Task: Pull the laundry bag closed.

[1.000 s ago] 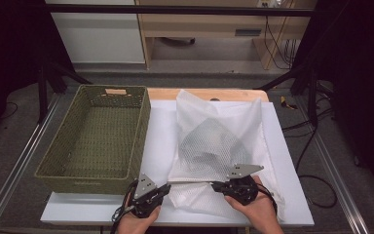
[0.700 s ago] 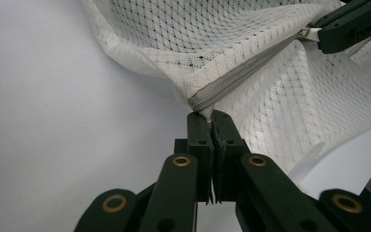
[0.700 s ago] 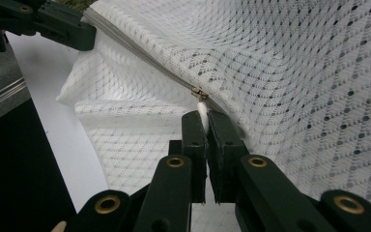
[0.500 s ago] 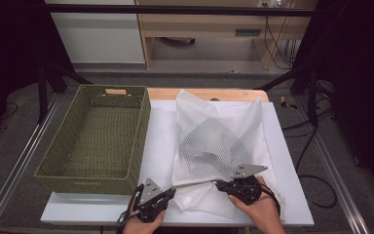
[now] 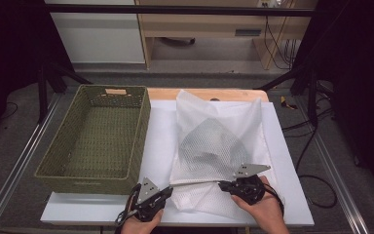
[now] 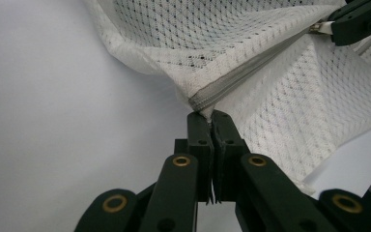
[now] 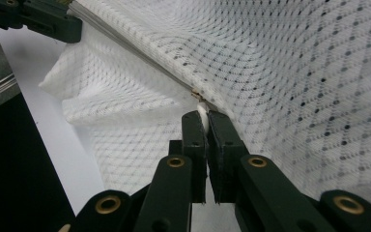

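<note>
The mesh bag [image 5: 217, 146] lay on the counter [image 5: 158, 131] beside the basket [image 5: 97, 136]. The left gripper [image 5: 168, 191] pinched its zipper [image 5: 195, 182] end; the right gripper [image 5: 222, 185] clamped the zipper pull [image 7: 202, 109].

White mesh bag [image 5: 219, 146] at centre table, its netting a fine diamond weave dotted with small dark holes, and a grey shape showing through at its middle. Along its near edge, a pale grey zipper [image 6: 251, 72] with a white pull tab [image 7: 202, 110]. At nine o'clock from the bag, an olive-green woven basket [image 5: 95, 173] with a tan label on its twelve o'clock rim. The table cover [image 5: 158, 126] is plain white, with a strip of light wood at twelve o'clock. Left gripper [image 5: 168, 191] at seven o'clock: black, grey plate on top, brass-coloured rivets. Right gripper [image 5: 220, 184] at five o'clock: same black, same grey plate.
</note>
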A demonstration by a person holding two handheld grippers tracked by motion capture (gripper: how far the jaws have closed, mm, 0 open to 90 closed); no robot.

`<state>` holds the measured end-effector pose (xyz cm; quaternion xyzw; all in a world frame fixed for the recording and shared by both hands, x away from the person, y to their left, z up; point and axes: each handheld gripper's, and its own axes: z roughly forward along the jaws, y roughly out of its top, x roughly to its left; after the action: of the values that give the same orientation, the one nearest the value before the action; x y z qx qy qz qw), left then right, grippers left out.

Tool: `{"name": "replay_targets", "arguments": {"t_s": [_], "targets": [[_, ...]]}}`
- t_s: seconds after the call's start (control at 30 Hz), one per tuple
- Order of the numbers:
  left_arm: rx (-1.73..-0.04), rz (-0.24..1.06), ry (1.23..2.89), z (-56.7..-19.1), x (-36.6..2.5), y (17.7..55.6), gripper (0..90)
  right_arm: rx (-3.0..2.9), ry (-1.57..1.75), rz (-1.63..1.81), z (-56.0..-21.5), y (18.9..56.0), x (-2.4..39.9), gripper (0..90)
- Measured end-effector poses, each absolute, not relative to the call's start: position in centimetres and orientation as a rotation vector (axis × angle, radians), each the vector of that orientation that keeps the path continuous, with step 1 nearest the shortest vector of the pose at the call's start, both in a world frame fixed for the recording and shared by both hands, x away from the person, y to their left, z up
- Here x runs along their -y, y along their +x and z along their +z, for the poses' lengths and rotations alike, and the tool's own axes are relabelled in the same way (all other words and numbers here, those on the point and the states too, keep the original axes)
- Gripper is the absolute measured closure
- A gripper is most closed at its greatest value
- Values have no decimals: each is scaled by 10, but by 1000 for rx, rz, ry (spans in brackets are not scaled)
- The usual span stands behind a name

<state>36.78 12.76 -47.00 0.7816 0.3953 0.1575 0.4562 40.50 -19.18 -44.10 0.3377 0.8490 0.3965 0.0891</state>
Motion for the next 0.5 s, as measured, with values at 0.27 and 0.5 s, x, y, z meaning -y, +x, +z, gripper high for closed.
{"name": "replay_targets", "arguments": {"t_s": [0.27,0.5], "targets": [[-987,391,1912,-470,-130,368,883,-2505,1027,1187,-437,403,206,867],[-983,397,1923,-471,-130,368,883,-2510,1029,1192,-438,401,209,867]]}}
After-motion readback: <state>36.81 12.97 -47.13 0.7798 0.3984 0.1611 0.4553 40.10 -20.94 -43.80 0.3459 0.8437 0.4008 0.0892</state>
